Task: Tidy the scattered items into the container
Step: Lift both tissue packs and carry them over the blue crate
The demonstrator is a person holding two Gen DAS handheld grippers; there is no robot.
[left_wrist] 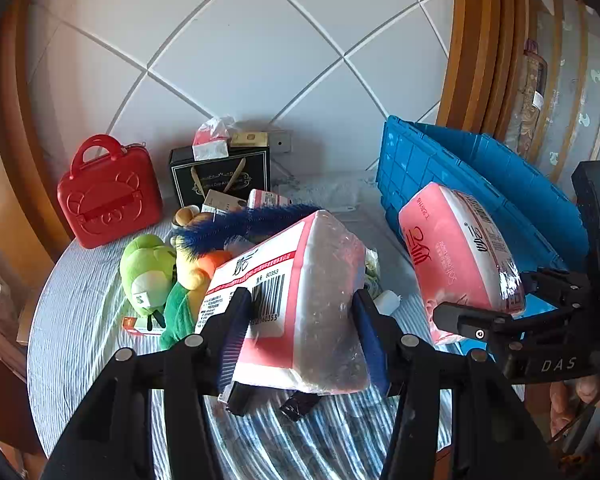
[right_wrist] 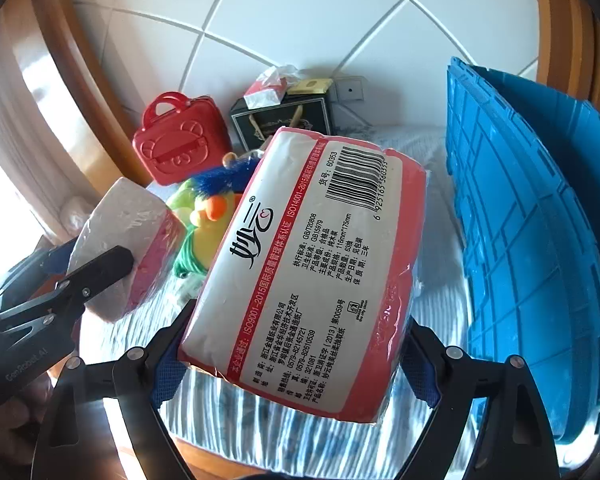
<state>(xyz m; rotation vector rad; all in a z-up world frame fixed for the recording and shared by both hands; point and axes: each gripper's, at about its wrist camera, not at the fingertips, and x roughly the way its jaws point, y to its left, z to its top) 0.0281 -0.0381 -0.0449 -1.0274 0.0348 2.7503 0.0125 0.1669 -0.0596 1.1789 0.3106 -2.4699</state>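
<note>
Left gripper (left_wrist: pixel 300 316) is clamped half-wide on one tissue pack (left_wrist: pixel 300 300); right gripper (right_wrist: pixel 296 344), wider, is clamped on another pack (right_wrist: pixel 300 264), blue crate (right_wrist: pixel 540 240) just beside it.

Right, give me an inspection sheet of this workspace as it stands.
Surface: striped cloth covers it.
Job's things: one tissue pack in the left gripper, another tissue pack in the right gripper; blue crate at right.
Clutter: plush toys, red case, black gift bag.
Grippers: both shut on packs.
Cables: nothing seen.
Surroundings: white tiled wall, wooden frame.
</note>
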